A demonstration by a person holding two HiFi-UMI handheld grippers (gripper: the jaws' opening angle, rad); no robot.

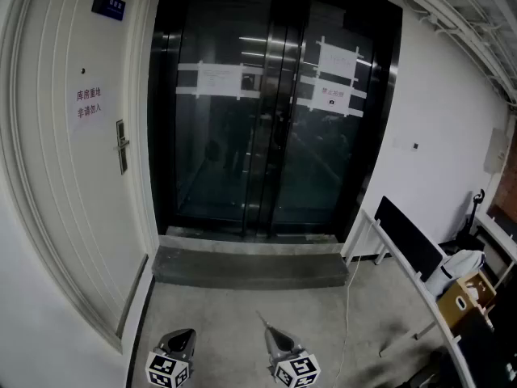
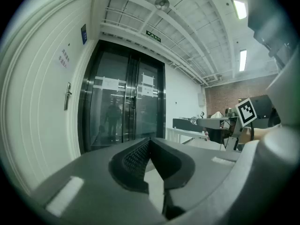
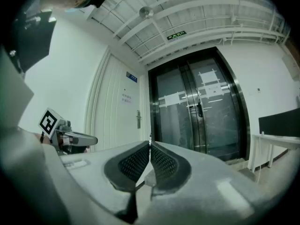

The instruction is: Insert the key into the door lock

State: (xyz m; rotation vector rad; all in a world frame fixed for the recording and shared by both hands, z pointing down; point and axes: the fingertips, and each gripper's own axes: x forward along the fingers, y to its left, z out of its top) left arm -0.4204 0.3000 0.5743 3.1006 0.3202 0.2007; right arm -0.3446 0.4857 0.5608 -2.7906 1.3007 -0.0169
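The right tool (image 1: 272, 335) is clamped shut on a thin metal sliver, apparently the key (image 1: 262, 320), which pokes from its tips toward 11 o'clock in the head view. The left tool (image 1: 182, 335) is closed on nothing. The slim silver lock plate (image 1: 121, 145), long axis upright, sits on the white panelled door (image 1: 73, 192), well apart at 11 o'clock from the key; the left tool is nearer it.
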